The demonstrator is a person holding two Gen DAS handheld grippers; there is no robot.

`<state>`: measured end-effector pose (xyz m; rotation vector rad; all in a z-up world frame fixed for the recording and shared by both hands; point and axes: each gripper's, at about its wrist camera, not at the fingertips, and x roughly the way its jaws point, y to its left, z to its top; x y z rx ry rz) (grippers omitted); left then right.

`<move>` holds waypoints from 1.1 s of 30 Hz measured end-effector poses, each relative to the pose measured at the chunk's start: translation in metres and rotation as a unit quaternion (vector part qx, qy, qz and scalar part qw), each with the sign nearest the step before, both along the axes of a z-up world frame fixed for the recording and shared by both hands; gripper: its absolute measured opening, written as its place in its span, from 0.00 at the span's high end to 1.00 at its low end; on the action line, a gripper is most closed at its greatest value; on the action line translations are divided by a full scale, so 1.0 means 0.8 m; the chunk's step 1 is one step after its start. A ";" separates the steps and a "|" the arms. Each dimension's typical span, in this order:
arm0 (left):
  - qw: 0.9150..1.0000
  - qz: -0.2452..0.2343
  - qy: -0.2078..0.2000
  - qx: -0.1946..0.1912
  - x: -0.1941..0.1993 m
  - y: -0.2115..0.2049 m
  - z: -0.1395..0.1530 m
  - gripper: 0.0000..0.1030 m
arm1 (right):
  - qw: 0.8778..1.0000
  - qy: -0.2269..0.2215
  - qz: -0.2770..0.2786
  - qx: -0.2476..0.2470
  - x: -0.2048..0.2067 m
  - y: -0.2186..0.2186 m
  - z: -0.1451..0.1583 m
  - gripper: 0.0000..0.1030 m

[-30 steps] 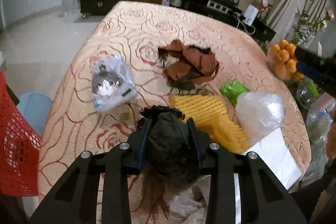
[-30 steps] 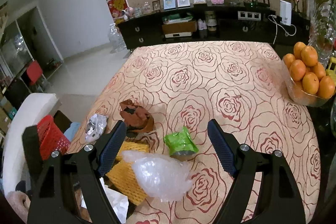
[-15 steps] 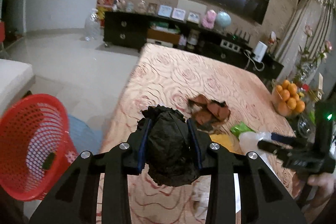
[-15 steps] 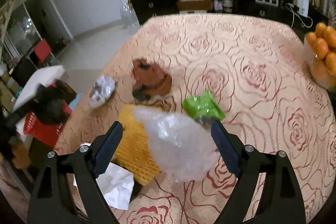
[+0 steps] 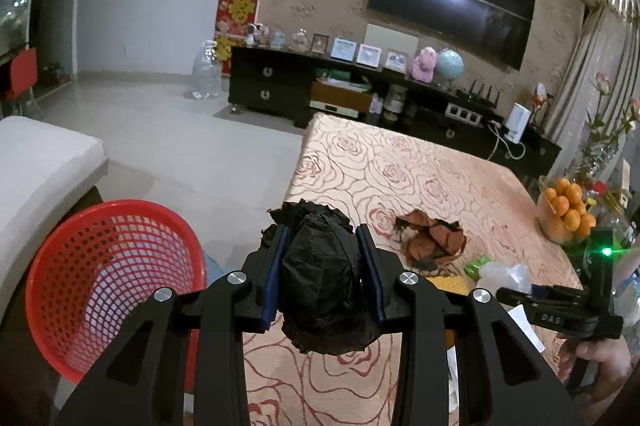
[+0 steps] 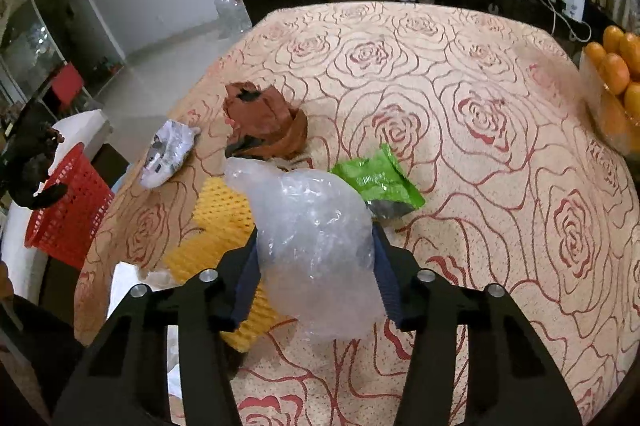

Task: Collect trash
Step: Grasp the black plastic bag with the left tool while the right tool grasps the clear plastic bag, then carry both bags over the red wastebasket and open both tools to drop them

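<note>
Red mesh basket [image 5: 108, 282] stands beside the rose-patterned table [image 6: 460, 98]. Left gripper [image 5: 322, 266] clamps a black crumpled bag [image 5: 320, 290]; right gripper [image 6: 316, 266] clamps a clear plastic bag [image 6: 316, 226].

Your crumpled black bag [image 5: 322, 276] sits at the lower centre of the left wrist view, pinched between the fingers, with the red mesh basket [image 5: 108, 282] at lower left, its mouth open. In the right wrist view, your clear plastic bag [image 6: 316, 246] fills the lower centre, clamped between the fingers. Behind it on the rose-patterned cloth lie a green wrapper [image 6: 378, 178] to its right, yellow foam netting [image 6: 218, 226] to its left, a crumpled brown bag [image 6: 264, 124] and a small white packet [image 6: 168, 152] further left.
</note>
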<state>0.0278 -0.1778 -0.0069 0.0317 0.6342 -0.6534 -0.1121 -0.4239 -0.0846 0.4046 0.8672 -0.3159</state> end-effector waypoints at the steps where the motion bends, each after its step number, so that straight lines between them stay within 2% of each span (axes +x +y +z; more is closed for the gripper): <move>1: 1.000 0.003 -0.003 0.000 -0.001 0.003 0.001 0.68 | 1.000 -0.006 -0.003 -0.004 -0.001 0.000 0.005 0.53; 9: 0.999 0.039 -0.037 -0.001 -0.002 0.032 0.021 0.68 | 0.997 -0.063 -0.021 -0.048 -0.007 0.006 0.057 0.53; 17: 0.993 0.097 -0.070 0.011 0.001 0.070 0.036 0.68 | 0.993 -0.101 -0.005 -0.059 0.013 0.033 0.090 0.53; 23: 0.987 0.135 -0.082 0.018 0.004 0.101 0.045 0.68 | 0.991 -0.115 0.030 -0.067 0.043 0.076 0.107 0.53; 33: 0.977 0.194 -0.082 0.024 0.021 0.159 0.049 0.68 | 0.980 -0.139 0.127 -0.070 0.109 0.177 0.137 0.53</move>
